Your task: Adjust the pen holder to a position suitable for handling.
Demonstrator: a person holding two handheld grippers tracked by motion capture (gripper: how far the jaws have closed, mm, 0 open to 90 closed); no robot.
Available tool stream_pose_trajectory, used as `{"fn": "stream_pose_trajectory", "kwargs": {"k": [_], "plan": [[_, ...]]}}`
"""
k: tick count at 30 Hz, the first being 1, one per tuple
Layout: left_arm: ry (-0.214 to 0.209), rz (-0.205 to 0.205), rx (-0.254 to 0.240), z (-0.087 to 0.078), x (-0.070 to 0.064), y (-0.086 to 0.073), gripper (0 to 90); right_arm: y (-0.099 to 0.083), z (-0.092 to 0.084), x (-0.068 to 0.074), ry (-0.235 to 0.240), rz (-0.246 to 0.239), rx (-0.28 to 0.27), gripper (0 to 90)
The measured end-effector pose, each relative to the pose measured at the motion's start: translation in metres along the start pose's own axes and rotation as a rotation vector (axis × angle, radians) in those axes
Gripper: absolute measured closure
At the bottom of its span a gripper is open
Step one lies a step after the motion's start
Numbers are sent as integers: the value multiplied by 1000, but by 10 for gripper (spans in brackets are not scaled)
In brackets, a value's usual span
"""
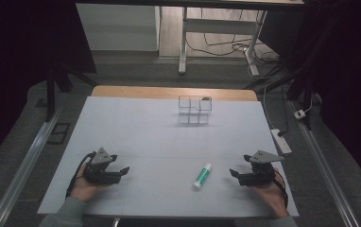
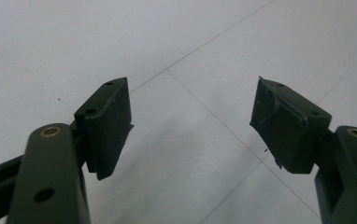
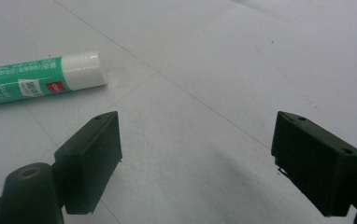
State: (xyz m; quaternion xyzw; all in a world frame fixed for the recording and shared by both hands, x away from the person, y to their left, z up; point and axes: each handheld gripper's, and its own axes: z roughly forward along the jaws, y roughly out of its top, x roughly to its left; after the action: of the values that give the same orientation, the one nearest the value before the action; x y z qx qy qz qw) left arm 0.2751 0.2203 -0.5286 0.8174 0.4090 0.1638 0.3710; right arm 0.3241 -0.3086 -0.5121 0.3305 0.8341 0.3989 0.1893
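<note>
Left gripper (image 1: 122, 171): near edge, resting on the table (image 1: 136, 127), jaws apart, holding nothing.
Right gripper (image 1: 235, 174): near edge, jaws wide, nothing between them.
Glue stick (image 1: 202, 176): lying flat just left of the right gripper, white cap towards the far side.
Likely step: pick up the stick with the right gripper; close across the barrel, not the ends, as it may roll.
Rack (image 1: 195, 109): clear compartments at the far middle, well apart.
Obstacles: none between.
</note>
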Motion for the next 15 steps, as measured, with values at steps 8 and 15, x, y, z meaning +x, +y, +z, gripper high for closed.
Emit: {"fn": "stream_pose_trajectory", "kwargs": {"k": [8,15], "plan": [[0,-4,-6,0,2,0,291,1,1,-1,-3,7,-8,168],[-10,0,-10,1,1,2,292,0,-2,-1,-2,15,-18,172]]}}
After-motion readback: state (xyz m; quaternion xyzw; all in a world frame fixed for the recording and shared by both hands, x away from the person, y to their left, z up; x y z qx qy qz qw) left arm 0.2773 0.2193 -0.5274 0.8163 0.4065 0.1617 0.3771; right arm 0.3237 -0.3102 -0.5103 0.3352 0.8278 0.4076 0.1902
